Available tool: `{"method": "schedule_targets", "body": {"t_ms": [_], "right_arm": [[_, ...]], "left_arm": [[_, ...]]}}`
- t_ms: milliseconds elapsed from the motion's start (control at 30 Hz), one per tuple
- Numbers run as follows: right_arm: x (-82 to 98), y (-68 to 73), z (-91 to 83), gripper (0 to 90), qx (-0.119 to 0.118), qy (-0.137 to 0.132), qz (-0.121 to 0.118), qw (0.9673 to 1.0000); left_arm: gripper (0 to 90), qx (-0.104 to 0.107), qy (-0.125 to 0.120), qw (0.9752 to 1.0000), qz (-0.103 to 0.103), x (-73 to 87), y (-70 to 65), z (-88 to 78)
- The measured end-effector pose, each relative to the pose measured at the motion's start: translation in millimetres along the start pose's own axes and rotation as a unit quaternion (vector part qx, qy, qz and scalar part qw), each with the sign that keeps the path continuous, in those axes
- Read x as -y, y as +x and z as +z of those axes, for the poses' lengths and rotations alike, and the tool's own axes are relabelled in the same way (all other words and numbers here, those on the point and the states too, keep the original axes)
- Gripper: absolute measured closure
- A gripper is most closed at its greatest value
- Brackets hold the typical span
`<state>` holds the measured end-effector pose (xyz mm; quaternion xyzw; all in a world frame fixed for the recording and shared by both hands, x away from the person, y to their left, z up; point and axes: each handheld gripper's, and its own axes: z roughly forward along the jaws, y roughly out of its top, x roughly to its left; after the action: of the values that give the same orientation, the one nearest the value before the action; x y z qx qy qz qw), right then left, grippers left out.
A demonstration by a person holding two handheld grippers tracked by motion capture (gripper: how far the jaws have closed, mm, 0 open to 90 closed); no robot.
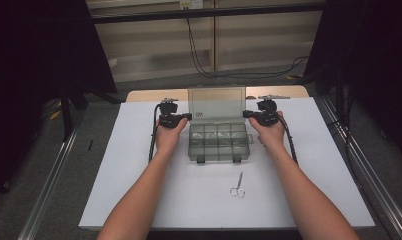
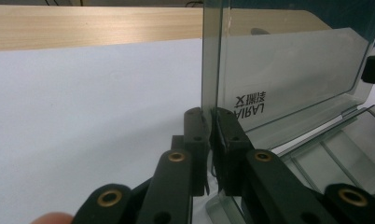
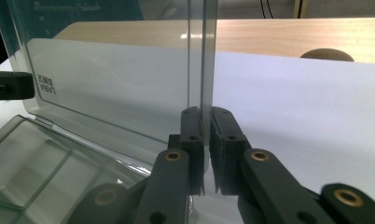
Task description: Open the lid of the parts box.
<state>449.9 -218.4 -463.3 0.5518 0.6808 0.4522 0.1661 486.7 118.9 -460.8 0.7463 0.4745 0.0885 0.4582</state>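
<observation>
Gripping the upright lid point(image 1: 217, 103) of a smoky transparent compartment box point(image 1: 219, 141), the two claws stand at opposite side edges of that lid. The left claw point(image 2: 211, 123) is closed narrow on the lid's left edge, its pads pressing both faces of the panel. The right claw point(image 3: 204, 122) is closed narrow on the lid's right edge in the same manner. The lid stands near vertical between the claws; the divided tray of the box lies flat just below and toward the person from both claws.

A pair of scissors point(image 1: 237, 186) lies flat on the surface, well apart from both claws, on the person's side of the box and nearer the right claw's side.

Surface: the worktop point(image 1: 299, 95) is light wood, visible as a strip beyond the claws. A white sheet point(image 1: 139, 185) covers most of it and carries the box and the scissors. The sheet is plain and unmarked around both claws.

Room: dark panels stand to the outer side of each claw. Beyond the worktop, a pale panelled wall point(image 1: 259, 35) rises, with black cables point(image 1: 204, 65) hanging down it to a grey floor point(image 1: 74, 165). Metal rails point(image 1: 49, 185) run along the floor on both sides.
</observation>
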Motion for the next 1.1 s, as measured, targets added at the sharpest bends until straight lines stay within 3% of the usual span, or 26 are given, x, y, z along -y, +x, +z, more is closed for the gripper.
{"method": "schedule_targets", "body": {"t_ms": [67,167,533,633,1000,1100], "right_arm": [[0.8,-0.2,1.6,84.4,0.0,-0.001,0.009,1.0],[1.9,-1.9,3.6,84.4,-0.005,-0.001,0.017,0.9998],[4.8,-6.7,7.6,83.3,-0.017,-0.001,0.044,0.9989],[6.3,-7.9,9.4,81.5,-0.021,0.006,0.046,0.9987],[9.5,-11.7,12.5,79.5,-0.035,0.009,0.072,0.9968],[10.5,-11.7,13.1,78.0,-0.03,0.016,0.075,0.9966]], "left_arm": [[84.3,-0.001,0.0,1.0,0.0,0.1,0.8,0.2],[84.0,0.005,0.002,0.9998,-0.019,1.5,2.9,1.8],[79.9,0.012,0.004,0.9996,-0.026,3.3,4.9,5.3],[78.1,0.009,0.01,0.9997,-0.019,4.1,5.2,6.8],[77.2,0.01,0.016,0.9994,-0.028,5.7,5.5,9.0],[71.1,0.012,0.023,0.9995,-0.02,7.6,4.7,12.6]]}}
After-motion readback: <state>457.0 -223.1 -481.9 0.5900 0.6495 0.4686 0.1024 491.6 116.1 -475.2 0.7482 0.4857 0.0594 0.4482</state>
